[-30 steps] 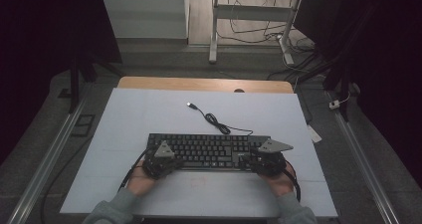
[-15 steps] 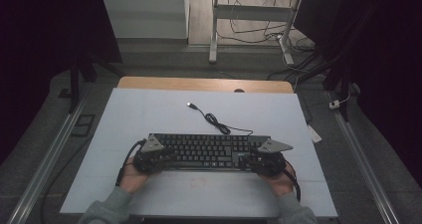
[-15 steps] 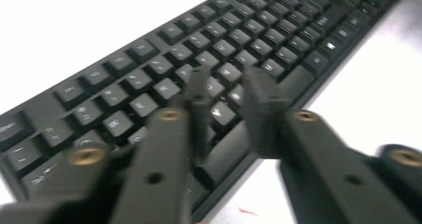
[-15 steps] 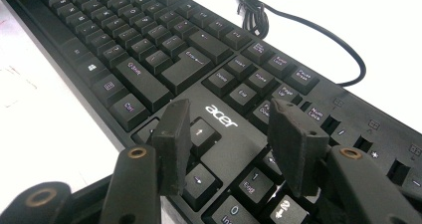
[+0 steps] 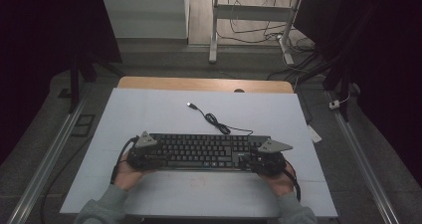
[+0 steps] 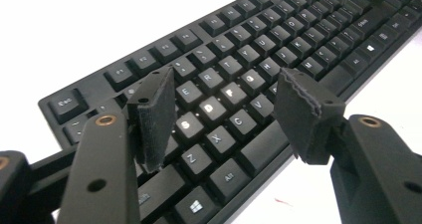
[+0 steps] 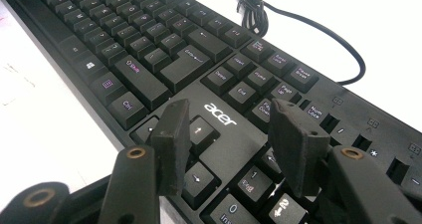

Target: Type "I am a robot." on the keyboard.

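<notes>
Both grippers, left (image 6: 224, 119) and right (image 7: 226, 149), gaping, holding nothing, above keyboard (image 5: 204, 151); left jaws just widened. Best: close squarely over edges.

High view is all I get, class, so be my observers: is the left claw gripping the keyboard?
Observer: No. The left claw stands open above the keyboard. Its jaws have just been opening, and neither pad presses on anything.
Operator: Which keys sit between its pads?
Observer: The D key and its neighbours S and F.
Operator: And the right claw?
Observer: The right claw is open too, over the up-arrow key.
Operator: Any brand on the keyboard?
Observer: Yes, an acer logo just above that key.
</notes>
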Motion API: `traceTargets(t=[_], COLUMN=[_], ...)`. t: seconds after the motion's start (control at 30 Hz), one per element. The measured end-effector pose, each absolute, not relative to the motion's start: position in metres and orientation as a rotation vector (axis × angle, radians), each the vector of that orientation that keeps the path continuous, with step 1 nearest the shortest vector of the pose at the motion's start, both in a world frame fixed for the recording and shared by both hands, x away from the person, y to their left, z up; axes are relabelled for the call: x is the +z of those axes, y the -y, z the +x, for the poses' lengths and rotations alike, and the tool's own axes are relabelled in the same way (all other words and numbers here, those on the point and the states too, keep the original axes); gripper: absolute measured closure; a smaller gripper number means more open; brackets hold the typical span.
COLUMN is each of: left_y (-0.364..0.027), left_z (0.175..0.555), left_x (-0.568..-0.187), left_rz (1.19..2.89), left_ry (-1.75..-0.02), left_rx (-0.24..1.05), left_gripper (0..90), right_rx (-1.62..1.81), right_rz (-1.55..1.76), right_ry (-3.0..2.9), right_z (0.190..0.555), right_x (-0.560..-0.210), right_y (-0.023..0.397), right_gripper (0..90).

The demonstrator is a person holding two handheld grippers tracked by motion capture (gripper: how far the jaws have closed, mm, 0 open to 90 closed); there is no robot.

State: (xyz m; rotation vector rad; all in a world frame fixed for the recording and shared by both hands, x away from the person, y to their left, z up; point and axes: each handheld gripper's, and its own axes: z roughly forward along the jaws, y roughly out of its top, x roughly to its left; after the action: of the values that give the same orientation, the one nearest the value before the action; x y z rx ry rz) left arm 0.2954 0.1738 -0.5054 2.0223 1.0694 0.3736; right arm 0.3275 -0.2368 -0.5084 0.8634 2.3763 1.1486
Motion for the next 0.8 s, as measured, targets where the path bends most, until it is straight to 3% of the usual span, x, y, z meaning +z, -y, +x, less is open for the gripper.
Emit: traceTargets(t=[0.8], left_y=[-0.187], left_z=[0.298], left_x=[-0.504], left_rz=[1.992], left_ry=[-1.108], left_rx=[0.406], left_gripper=[40.5], right_rx=[1.137], right_rz=[0.858], right_ry=[-2.381], right_z=[0.328], right_x=[-0.509], right_y=[0.236], right_gripper=[51.1])
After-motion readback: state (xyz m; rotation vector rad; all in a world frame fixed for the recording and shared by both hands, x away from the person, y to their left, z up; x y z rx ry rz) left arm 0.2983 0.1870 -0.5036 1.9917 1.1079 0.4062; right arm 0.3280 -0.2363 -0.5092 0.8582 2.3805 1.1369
